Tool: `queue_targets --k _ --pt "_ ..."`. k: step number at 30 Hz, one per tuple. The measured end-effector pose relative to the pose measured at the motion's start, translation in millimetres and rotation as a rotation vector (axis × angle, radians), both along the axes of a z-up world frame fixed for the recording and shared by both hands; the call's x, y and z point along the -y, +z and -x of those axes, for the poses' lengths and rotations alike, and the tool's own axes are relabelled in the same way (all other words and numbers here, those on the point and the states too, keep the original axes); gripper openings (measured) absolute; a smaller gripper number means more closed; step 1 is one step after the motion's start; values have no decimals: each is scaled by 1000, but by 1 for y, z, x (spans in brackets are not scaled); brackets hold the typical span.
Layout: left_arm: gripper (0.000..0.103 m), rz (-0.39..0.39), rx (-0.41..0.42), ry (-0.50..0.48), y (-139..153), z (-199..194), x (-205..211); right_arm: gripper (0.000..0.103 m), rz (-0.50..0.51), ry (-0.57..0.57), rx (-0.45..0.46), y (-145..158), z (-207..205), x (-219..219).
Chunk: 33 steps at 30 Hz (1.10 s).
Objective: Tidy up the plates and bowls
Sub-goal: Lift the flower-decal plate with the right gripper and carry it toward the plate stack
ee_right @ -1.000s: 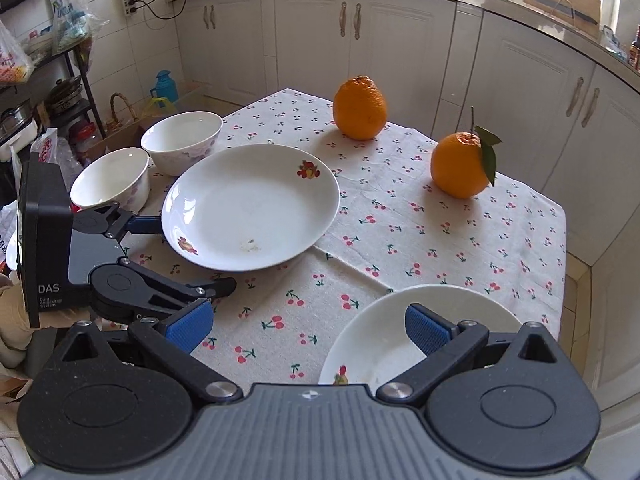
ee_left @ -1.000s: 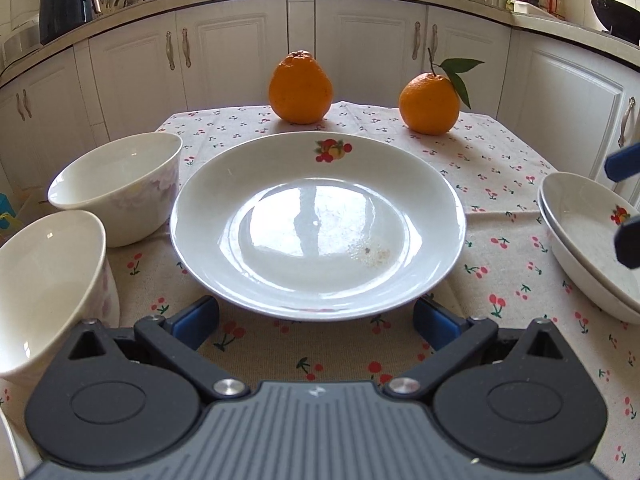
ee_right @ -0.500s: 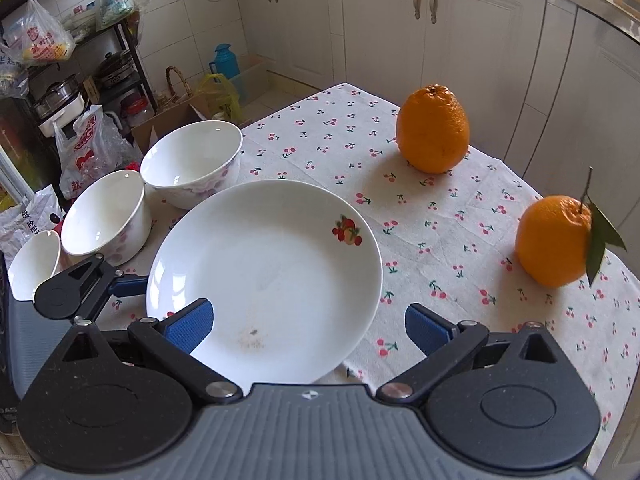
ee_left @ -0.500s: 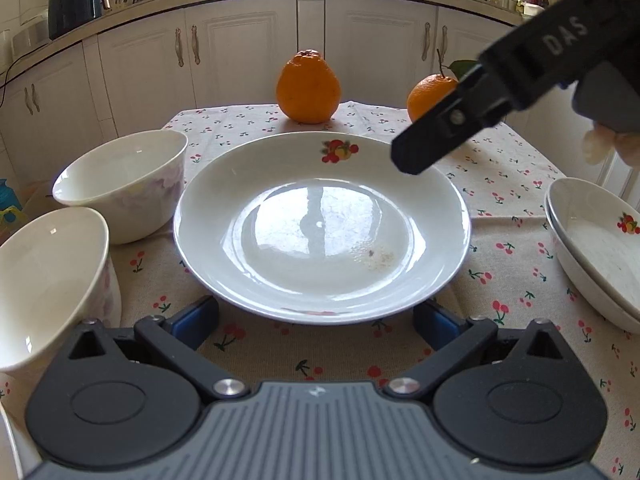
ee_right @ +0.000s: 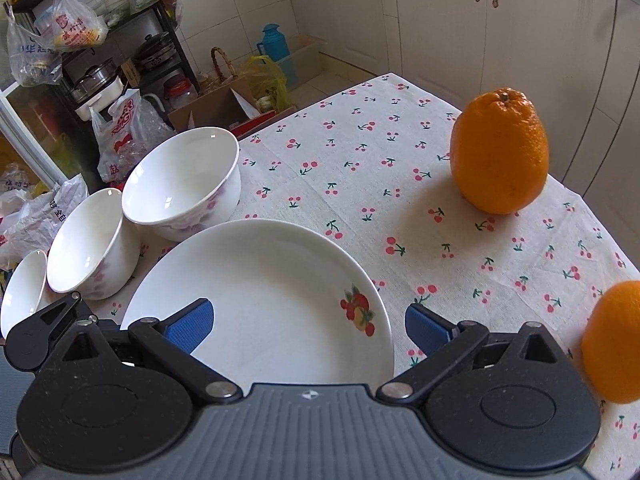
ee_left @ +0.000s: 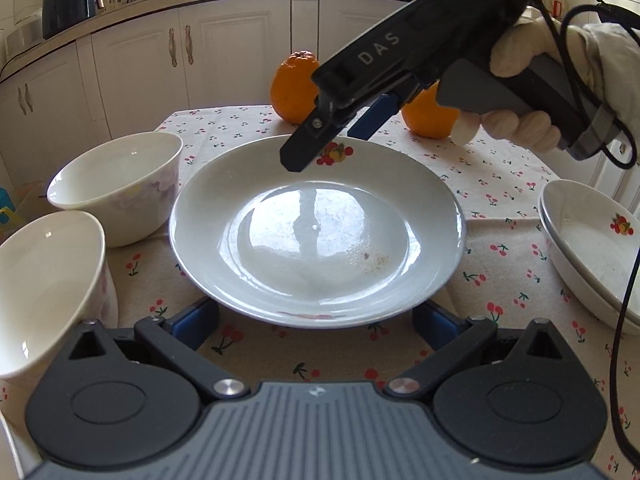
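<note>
Plates first: the big white plate (ee_left: 316, 232) with a fruit motif on its far rim sits in the middle of the cherry-print tablecloth (ee_left: 500, 248), a small smear of crumbs on its right side. Two more plates (ee_left: 592, 252) are stacked at the right edge of the table. To the left stand two white bowls (ee_left: 116, 188), near each other, with a third (ee_right: 22, 292) showing at the table's edge in the right wrist view (they have faint pink flowers on their sides). Two oranges (ee_right: 500, 152) rest on the far part of the cloth.

The left gripper (ee_left: 316, 320) sits low at the near rim of the big plate, its blue pads spread wide to either side. The right gripper (ee_right: 308, 324), held in a white-gloved hand (ee_left: 536, 64), hangs over the plate's far side, tongs likewise wide apart and empty, one pad above the plate and the other above the cloth.
</note>
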<state>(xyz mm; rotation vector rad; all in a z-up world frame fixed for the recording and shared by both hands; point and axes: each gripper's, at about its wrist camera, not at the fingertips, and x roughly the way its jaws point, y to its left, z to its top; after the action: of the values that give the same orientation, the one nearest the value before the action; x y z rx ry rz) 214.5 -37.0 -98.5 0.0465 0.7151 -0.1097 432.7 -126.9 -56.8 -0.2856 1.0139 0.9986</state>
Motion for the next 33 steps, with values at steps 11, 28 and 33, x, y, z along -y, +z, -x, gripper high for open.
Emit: queue_targets --k 11,28,33 --pt "102 -9 7 -16 4 2 3 86 -43 76 -113 -18 -19 -8" --pt "101 -57 -8 -50 5 7 2 87 -78 18 -148 -16 -10 4" --pt "101 -62 -13 -74 9 13 2 88 -72 7 -142 -12 2 8"
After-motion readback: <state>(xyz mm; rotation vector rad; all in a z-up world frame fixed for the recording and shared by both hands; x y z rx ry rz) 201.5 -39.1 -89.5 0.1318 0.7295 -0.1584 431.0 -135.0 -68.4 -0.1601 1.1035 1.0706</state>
